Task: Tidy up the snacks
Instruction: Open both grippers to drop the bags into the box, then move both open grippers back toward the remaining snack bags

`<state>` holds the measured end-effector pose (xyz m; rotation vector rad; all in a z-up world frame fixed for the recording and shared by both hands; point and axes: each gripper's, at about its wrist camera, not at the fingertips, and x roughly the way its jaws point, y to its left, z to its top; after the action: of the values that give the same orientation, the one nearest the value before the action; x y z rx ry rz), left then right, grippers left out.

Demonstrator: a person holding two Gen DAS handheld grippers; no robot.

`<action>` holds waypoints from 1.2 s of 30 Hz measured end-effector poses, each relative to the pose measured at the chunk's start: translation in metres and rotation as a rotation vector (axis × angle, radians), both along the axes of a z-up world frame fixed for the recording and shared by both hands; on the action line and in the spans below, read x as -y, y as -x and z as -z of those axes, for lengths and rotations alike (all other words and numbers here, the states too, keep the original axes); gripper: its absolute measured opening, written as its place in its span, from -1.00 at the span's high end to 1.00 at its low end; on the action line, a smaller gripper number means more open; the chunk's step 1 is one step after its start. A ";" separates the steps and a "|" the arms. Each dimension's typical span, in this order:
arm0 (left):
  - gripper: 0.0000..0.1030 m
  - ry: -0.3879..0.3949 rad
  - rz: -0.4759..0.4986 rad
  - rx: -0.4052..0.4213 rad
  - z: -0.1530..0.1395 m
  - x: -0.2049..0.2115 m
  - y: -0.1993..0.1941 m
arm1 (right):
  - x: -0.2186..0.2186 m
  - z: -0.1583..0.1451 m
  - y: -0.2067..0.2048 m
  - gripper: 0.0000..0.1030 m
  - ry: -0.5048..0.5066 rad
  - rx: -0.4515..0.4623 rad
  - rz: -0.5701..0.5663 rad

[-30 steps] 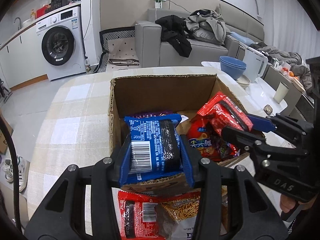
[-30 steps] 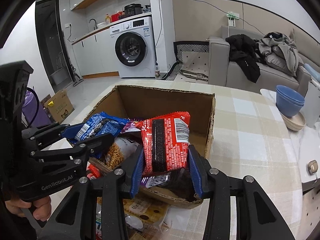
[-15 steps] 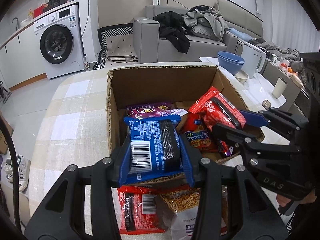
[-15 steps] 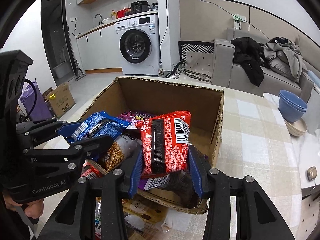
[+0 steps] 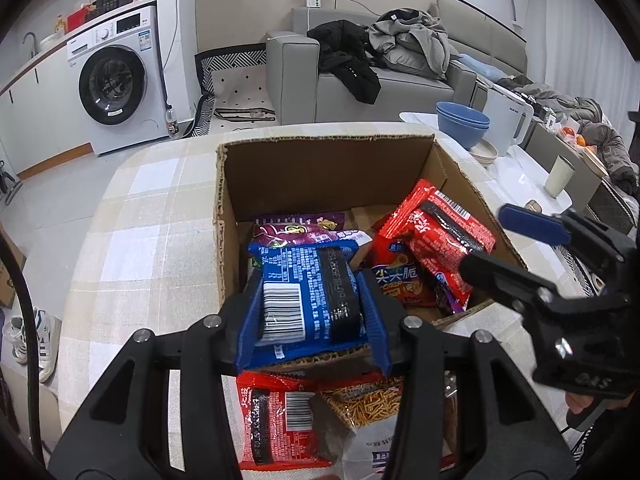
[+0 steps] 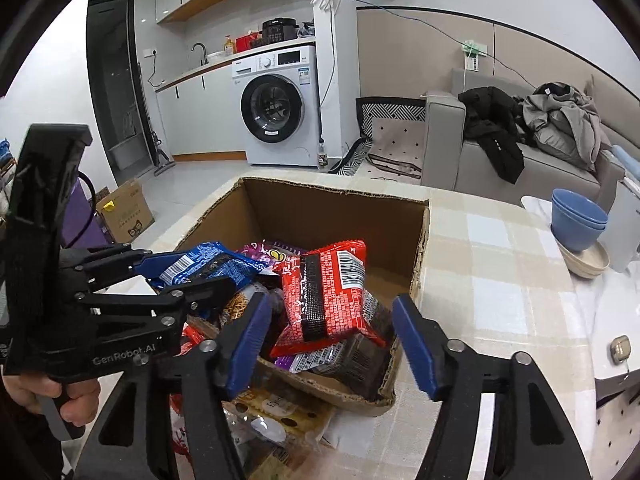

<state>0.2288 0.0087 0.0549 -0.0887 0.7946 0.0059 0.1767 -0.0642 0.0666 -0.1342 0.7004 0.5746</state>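
While the left gripper (image 5: 312, 312) clamps a blue packet (image 5: 310, 296) by its two sides, barcode face up, it holds the packet over the near left corner of the box (image 5: 320, 152), above the box's near wall. Just past the packet's far edge a purple packet (image 5: 300, 230) lies inside the box. To the right, the right gripper (image 6: 332, 340) stands wide, its blue pads (image 6: 414, 344) well apart and touching nothing; between and beyond them a red packet (image 6: 326, 292) rests tilted on the other snacks in the box's near right part, its barcode toward the far wall. From the left wrist view that same red packet (image 5: 436, 236) leans on an orange-and-red bag (image 5: 398, 280) by the right wall. In front of the box, on the checked tablecloth (image 5: 152, 216), lie another red packet (image 5: 280, 420) and a clear bag of thin sticks (image 5: 368, 404). Farther right on the table sit stacked blue bowls (image 6: 578, 218).
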 end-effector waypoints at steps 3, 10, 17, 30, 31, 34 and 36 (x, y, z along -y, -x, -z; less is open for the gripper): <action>-0.18 0.012 -0.005 0.014 -0.004 -0.001 0.003 | 0.007 -0.004 0.005 -0.65 -0.012 0.017 0.006; -0.60 -0.002 0.035 0.027 -0.011 0.012 0.016 | 0.024 -0.009 0.013 -0.97 -0.068 0.009 0.051; -0.97 -0.012 0.019 0.067 -0.022 0.009 0.042 | 0.045 -0.014 0.022 -0.99 -0.134 -0.009 0.074; -0.97 0.017 -0.025 0.092 -0.019 -0.017 0.113 | 0.065 0.000 0.058 -0.99 -0.170 -0.055 0.103; -0.97 0.013 -0.028 0.092 -0.018 -0.018 0.116 | 0.067 0.002 0.061 -0.99 -0.169 -0.062 0.107; -0.97 -0.001 -0.039 0.095 -0.015 -0.020 0.129 | 0.066 0.010 0.069 -0.99 -0.152 -0.071 0.102; -0.97 0.002 -0.040 0.097 -0.014 -0.020 0.135 | 0.062 0.015 0.075 -0.99 -0.120 -0.066 0.103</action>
<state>0.0933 0.0290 0.0687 -0.1060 0.6963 0.0384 0.1013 -0.1261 0.0518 0.0323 0.7304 0.5228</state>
